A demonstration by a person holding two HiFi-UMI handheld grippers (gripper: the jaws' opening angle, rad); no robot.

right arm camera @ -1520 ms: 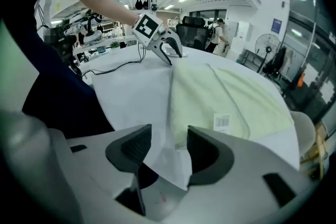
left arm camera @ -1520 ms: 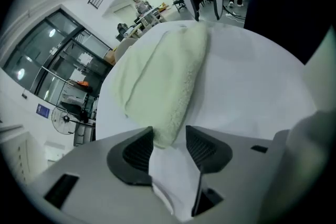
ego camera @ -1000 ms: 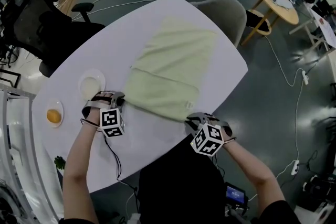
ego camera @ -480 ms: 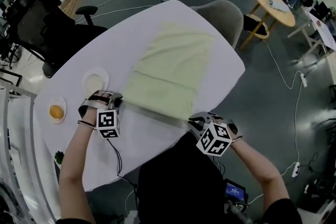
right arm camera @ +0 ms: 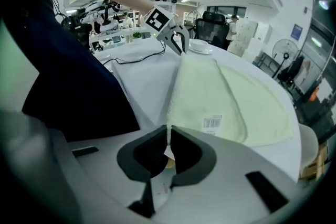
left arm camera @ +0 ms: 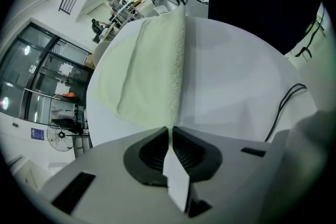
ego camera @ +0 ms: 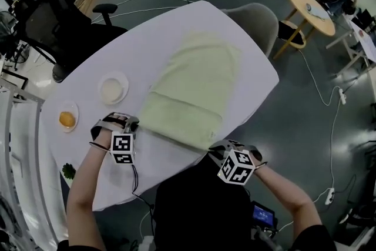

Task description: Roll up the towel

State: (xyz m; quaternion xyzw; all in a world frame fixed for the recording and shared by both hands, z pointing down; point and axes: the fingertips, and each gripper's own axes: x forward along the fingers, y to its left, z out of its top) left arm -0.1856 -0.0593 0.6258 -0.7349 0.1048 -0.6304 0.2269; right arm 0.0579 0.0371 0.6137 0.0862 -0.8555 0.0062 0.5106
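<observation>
The left hand-held gripper (ego camera: 133, 122) and right hand-held gripper (ego camera: 212, 150) pinch the near corners of the towel (ego camera: 194, 88), so rolling should start by turning that edge forward evenly.

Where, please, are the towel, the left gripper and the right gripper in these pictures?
towel (ego camera: 194, 85): head view, middle of the cloth.
left gripper (left arm camera: 170, 129): left gripper view, between its fingertips.
right gripper (right arm camera: 169, 129): right gripper view, between its fingertips.
</observation>
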